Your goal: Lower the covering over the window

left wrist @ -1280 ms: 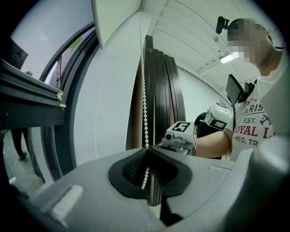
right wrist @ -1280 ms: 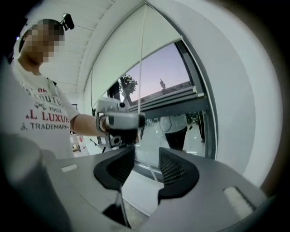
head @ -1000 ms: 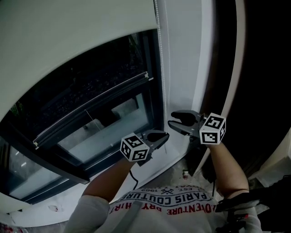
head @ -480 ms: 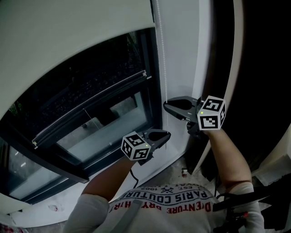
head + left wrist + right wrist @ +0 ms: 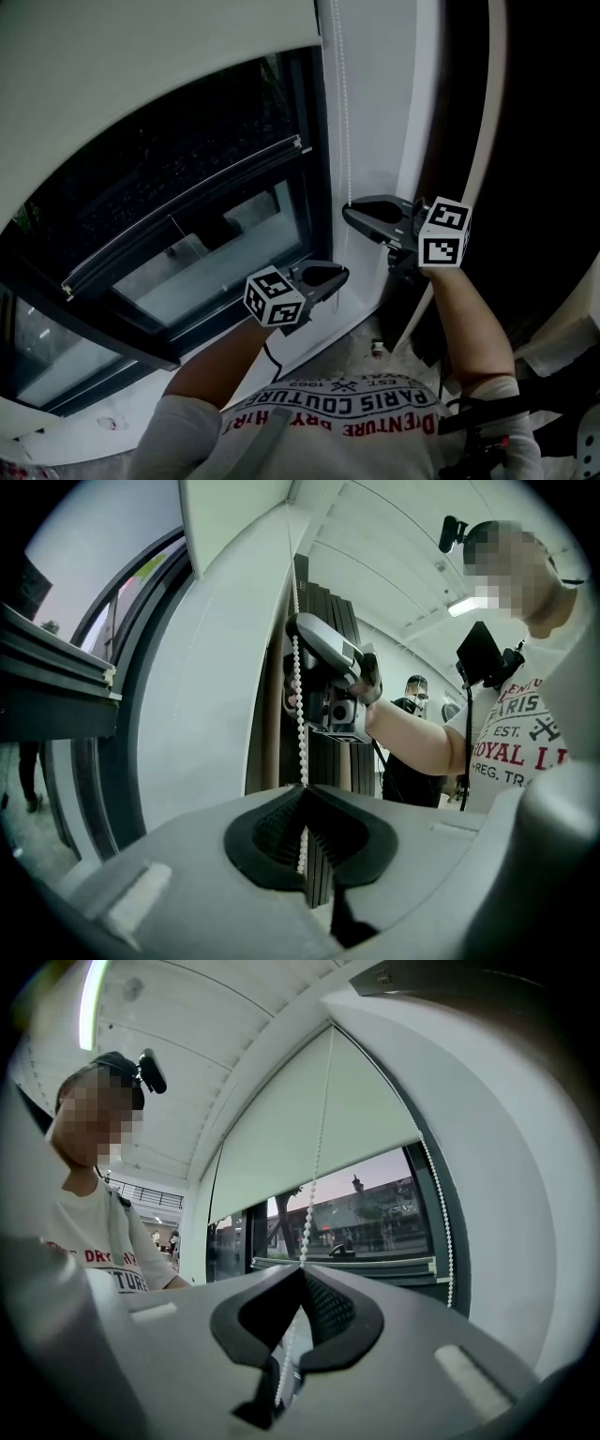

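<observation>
A pale roller blind [image 5: 141,75] covers the upper part of the dark window [image 5: 187,234]. Its white bead chain [image 5: 341,112] hangs along the window's right frame. My right gripper [image 5: 349,212] is shut on the chain, its jaws having just closed on it; in the right gripper view the bead chain [image 5: 314,1194] runs down into the right gripper's [image 5: 302,1272] jaws, with the blind [image 5: 309,1138] behind it. Lower down, my left gripper [image 5: 343,274] is shut on the same chain; the bead chain [image 5: 300,705] drops between the left gripper's [image 5: 303,791] pads, below the right gripper [image 5: 323,653].
A white wall strip [image 5: 384,112] stands right of the chain, with a dark panel [image 5: 525,141] further right. A second strand of the bead chain [image 5: 441,1222] hangs by the frame. Another person [image 5: 412,691] stands far back in the room.
The right gripper rose a little along the chain and its open jaws closed on it. The left gripper stayed shut on the chain in place.
</observation>
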`<control>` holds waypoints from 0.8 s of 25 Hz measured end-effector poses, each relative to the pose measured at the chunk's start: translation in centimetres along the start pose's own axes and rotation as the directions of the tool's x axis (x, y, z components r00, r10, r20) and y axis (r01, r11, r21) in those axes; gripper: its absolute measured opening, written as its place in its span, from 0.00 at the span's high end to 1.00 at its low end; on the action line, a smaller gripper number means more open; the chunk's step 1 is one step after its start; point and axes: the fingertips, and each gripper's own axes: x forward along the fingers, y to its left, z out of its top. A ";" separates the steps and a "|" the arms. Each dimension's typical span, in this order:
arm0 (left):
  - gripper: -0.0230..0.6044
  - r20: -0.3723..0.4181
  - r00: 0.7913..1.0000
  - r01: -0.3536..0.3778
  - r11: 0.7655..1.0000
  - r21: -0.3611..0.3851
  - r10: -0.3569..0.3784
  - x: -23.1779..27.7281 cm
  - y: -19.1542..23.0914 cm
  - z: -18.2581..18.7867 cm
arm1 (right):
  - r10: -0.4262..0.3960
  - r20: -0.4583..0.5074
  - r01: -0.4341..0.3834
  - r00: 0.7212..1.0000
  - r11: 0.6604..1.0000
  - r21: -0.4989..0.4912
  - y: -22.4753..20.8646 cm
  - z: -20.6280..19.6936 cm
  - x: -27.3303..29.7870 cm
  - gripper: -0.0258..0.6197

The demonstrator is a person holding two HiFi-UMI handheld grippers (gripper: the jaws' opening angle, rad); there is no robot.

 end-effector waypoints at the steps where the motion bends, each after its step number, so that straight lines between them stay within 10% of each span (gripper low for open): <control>1: 0.95 -0.012 1.000 0.002 1.000 0.007 -0.002 0.0 0.0 -0.4 | 0.000 -0.009 0.000 1.000 1.000 -0.001 0.1 -0.3 0.0 0.95; 20: 0.95 -0.148 0.988 0.034 0.996 -0.078 -0.045 0.3 -0.6 -13.4 | -0.004 -0.198 0.021 0.980 0.996 0.082 1.5 -13.9 0.0 0.95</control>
